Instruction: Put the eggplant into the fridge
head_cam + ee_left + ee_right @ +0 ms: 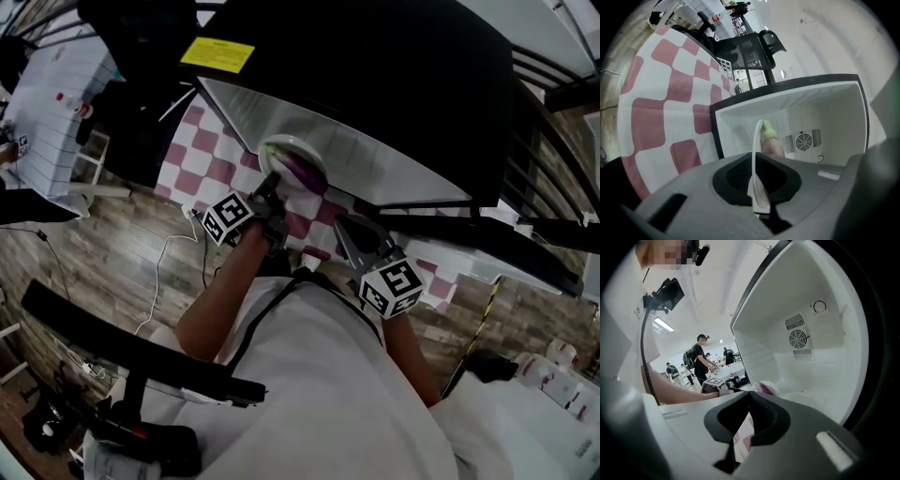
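Observation:
A purple eggplant (304,170) with a green stem lies on a white plate (279,148). My left gripper (271,185) is shut on the plate's near rim and holds it at the mouth of the open black fridge (394,164). In the left gripper view the plate (755,154) shows edge-on between the jaws, with the eggplant (771,141) beyond it and the white fridge interior (825,117) behind. My right gripper (345,231) is to the right of the plate, shut and holding nothing. Its own view looks into the fridge (811,376), with the plate and eggplant (767,387) at lower left.
A pink-and-white checkered cloth (202,159) covers the surface under the fridge. A fan grille (805,139) sits on the fridge's back wall. A white cable (164,262) runs over the wooden floor, and a black bar (122,347) crosses lower left. People (700,357) stand in the background.

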A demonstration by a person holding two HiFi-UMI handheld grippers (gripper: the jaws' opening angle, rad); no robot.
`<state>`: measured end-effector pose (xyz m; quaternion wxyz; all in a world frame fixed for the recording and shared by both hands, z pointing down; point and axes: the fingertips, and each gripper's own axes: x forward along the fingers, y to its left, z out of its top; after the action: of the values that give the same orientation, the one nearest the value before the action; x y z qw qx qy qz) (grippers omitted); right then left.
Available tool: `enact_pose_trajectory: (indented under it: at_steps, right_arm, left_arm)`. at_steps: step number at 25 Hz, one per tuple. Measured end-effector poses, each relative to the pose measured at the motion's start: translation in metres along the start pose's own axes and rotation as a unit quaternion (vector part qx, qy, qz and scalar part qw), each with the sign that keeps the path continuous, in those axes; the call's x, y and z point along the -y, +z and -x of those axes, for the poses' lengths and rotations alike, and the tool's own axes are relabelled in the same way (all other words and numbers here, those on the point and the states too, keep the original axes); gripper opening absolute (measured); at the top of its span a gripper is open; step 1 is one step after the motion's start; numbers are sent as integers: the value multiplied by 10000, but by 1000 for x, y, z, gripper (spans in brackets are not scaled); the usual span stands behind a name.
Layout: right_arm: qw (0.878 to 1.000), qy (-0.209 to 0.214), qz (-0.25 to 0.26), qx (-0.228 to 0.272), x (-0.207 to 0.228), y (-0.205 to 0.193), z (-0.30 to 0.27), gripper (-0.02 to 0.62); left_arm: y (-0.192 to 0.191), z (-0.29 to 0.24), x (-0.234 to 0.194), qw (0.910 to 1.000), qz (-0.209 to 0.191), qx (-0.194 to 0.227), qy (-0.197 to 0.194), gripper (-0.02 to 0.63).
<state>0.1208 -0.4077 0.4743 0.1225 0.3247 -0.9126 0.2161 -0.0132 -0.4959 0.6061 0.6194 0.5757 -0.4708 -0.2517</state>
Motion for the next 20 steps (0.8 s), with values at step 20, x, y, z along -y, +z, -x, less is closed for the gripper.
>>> enact_pose_trajectory:
  at_steps: [20]
  right_arm:
    - [9983,-533,3,-234,30,17,-40,6]
  left_arm:
    - [41,-112,-11,9997,-156,154,66,23]
